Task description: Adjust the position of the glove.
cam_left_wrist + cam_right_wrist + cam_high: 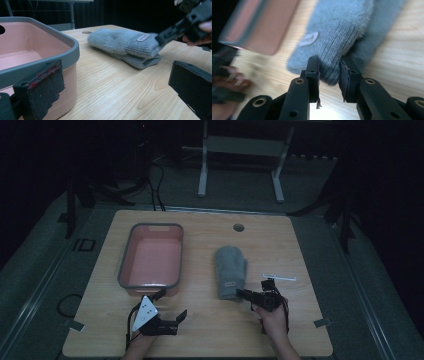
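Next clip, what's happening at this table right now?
A person works two handheld grippers at a wooden table. The right gripper has its jaws closed around the ribbed cuff of a grey mitten, which lies flat on the table. The left gripper hovers open near the pink tub, holding nothing. The tub looks empty.

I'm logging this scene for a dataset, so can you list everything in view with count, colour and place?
table: one, light wood, centre of the high view.
bin: one, pink with a grey rim, table's left half, nothing inside.
mitten: one, grey knit with a small label, lying flat right of the bin.
white strip: one, small, on the table right of the mitten; too small to identify.
desk frame: one, white legs, on the floor beyond the table.
left gripper: one, black, near the bin's front corner, jaws apart.
right gripper: one, black, jaws closing around the mitten's cuff.
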{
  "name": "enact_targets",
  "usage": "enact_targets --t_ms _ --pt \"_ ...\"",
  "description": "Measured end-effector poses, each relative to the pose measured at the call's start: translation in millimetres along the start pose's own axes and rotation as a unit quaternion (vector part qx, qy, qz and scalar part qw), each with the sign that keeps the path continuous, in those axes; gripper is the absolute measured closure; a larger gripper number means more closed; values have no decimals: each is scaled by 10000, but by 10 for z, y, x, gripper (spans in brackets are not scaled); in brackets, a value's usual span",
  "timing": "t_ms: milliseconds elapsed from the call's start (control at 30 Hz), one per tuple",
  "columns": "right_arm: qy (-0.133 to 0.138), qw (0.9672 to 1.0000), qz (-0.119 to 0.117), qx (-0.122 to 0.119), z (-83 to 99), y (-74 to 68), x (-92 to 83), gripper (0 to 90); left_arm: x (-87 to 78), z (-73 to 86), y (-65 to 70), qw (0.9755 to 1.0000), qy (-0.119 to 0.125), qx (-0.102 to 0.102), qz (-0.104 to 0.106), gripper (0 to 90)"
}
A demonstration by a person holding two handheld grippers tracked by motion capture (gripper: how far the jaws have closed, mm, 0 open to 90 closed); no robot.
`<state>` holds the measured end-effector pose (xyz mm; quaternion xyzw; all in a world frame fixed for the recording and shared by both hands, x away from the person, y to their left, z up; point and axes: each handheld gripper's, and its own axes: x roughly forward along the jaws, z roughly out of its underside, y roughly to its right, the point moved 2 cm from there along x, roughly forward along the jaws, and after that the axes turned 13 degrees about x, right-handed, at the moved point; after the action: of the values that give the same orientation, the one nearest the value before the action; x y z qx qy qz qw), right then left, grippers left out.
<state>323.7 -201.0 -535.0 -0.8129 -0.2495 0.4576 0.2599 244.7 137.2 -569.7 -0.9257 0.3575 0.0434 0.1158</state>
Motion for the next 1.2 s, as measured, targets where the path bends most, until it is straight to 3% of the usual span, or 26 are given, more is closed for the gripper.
enact_targets --t_ms 133,167,200,267,333,367,400,433,533,567,633,667,700,733,800,833,900,1000,1133,1200 --pt "-24 10000 15 -1 45 63 56 672 3 -1 4 10000 -36 40 -14 2" --pt "-47 10000 8 -26 41 66 52 644 8 1 7 10000 -51 51 -26 2" --pt "35 9999 -59 -87 28 46 9 559 11 1 10 10000 -58 65 -13 2" --pt "46 9994 -104 -326 2 7 -43 458 23 -5 20 9998 -158 99 -47 2" --pt "136 9990 -84 -406 -14 -7 -87 444 26 -10 27 9998 -155 86 -40 2" --pt "181 9981 -152 -577 -71 -32 -174 335 34 -22 38 9996 -219 151 -80 2" --pt "181 9981 -152 -577 -71 -32 -174 335 34 -22 38 9996 -219 151 -80 2" --pt "361 9957 -140 -840 -114 -45 -232 221 40 -44 58 9994 -222 250 -120 3" --pt "403 9937 -48 -1048 -175 -50 -256 159 64 -75 86 9993 -221 286 -109 3" --pt "410 9927 -218 -1111 -222 -44 -261 137 81 -90 103 9991 -265 314 -87 3" --pt "445 9927 -277 -1085 -278 -29 -260 142 111 -116 136 9986 -320 412 -43 3" --pt "444 9940 -348 -940 -352 6 -264 178 154 -167 173 9991 -298 287 127 3" --pt "444 9940 -348 -940 -352 6 -264 178 154 -167 173 9991 -298 287 127 3" --pt "553 9915 -215 -1161 -415 4 -270 194 184 -200 203 9992 -273 204 225 3" --pt "553 9911 -262 -1184 -434 0 -261 197 217 -224 257 9987 -307 271 316 3" --pt "301 9917 -207 -1230 -485 -17 -203 110 239 -215 327 9976 -386 354 445 3" --pt "251 9940 -45 -1060 -552 -16 -140 137 242 -204 355 9968 -448 418 505 3" --pt "245 9961 -95 -839 -674 20 -34 160 245 -175 413 9958 -481 436 640 3" --pt "252 9984 -46 -498 -875 130 127 284 231 -180 402 9965 -374 370 655 3" --pt "252 9990 31 -363 -955 182 214 296 230 -178 393 9967 -371 338 638 3"
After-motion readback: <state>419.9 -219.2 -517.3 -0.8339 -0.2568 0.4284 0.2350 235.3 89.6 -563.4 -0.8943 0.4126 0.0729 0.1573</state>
